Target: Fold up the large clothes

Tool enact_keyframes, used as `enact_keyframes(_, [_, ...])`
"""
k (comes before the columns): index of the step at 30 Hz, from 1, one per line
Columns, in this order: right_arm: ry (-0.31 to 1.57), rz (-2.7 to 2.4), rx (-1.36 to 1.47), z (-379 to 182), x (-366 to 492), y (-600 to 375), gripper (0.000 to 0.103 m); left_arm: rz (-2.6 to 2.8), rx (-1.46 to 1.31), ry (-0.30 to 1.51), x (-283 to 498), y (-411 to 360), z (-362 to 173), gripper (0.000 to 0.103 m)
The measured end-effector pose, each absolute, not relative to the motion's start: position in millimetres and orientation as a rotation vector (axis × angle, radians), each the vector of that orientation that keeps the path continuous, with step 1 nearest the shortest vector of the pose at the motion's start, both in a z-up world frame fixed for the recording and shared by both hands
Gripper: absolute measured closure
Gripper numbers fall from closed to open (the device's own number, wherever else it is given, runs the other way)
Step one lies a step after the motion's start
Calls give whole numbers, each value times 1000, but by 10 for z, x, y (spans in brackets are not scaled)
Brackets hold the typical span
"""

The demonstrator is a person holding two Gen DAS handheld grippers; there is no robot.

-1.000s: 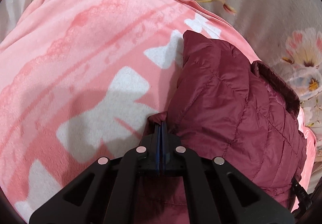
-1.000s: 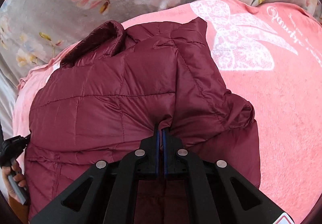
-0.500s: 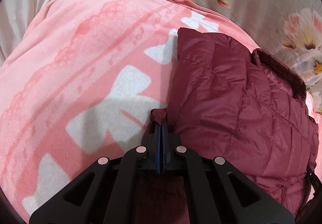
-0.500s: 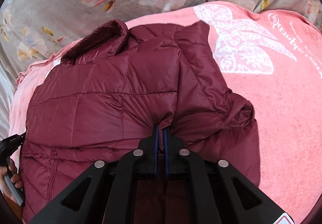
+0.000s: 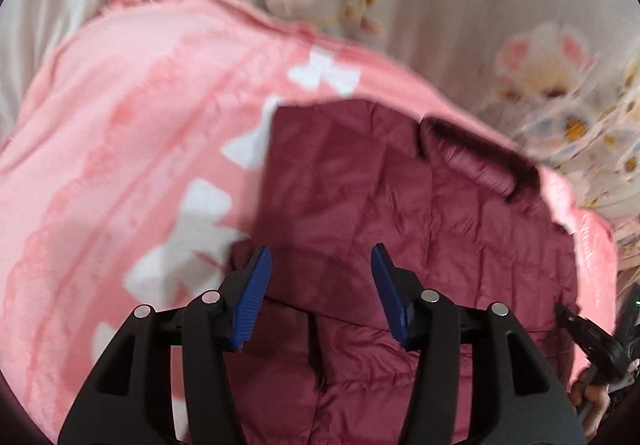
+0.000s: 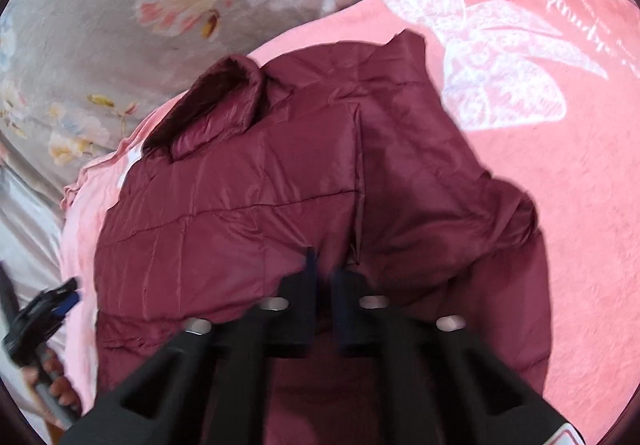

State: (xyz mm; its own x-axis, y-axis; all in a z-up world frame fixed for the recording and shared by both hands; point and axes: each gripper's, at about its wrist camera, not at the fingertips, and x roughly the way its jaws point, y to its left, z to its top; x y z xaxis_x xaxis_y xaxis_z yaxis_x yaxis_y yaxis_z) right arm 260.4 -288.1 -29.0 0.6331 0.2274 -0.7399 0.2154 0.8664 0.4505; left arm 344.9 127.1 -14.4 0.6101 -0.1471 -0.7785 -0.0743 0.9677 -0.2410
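A maroon quilted puffer jacket (image 5: 400, 213) lies folded on a pink blanket (image 5: 120, 149), collar at the far side. My left gripper (image 5: 320, 269) is open, its blue pads apart above the jacket's near left edge, holding nothing. In the right wrist view the jacket (image 6: 248, 205) fills the middle, with a folded flap on its right. My right gripper (image 6: 324, 273) is blurred, its fingers slightly parted just above the jacket's near edge; no fabric shows between them.
The pink blanket (image 6: 560, 165) with white bow and butterfly prints covers a grey floral bedspread (image 6: 120, 25). The other gripper and the hand holding it show at the right edge of the left view (image 5: 600, 341) and the left edge of the right view (image 6: 36, 321).
My left gripper has let go of the jacket's edge and opened wide. My right gripper has begun to part and release the fabric. Both views have pulled back a little.
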Motion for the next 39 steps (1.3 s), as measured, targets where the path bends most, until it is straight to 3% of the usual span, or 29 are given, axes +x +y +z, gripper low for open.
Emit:
enact_keyframes(5, [879,10,369,-103,2256,-2692,100,25,-216,997,3488,1288,-440,60])
enact_keyframes(7, [917,-15,326,-204,2274,-2705,100,49,-161,1013,3435,1292,-529,66])
enact_keyframes(11, [981,-16,309,-468,2340,-2702,98,75,-91,1002,3363,1247,-613,66])
enact_keyframes(13, [973,-30,304,-405,2303,-2726,95,82,-69,1002,3360,1215,-611,66])
enact_keyframes(15, [950,-62,280,-301,2230,-2766,84,65,-82,1003,3349,1221,-548,68])
enact_keyframes(23, [825,-53,396,203,2352,-3050,65,-97,-153,877,3493,997,105,64])
enact_keyframes(26, [814,52,502,209,2751,-2992,65,-211,-246,894,3793,751,213,53])
enact_keyframes(28, [829,65,523,149,3050,-2893,65,-306,-342,946,4064,566,170,47])
enact_keyframes(33, [860,103,610,-21,3562,-2774,65,-336,-501,1075,4608,245,-191,48])
enact_keyframes(39, [925,131,729,-314,3978,-2752,64,-268,-511,1096,4854,153,-382,49])
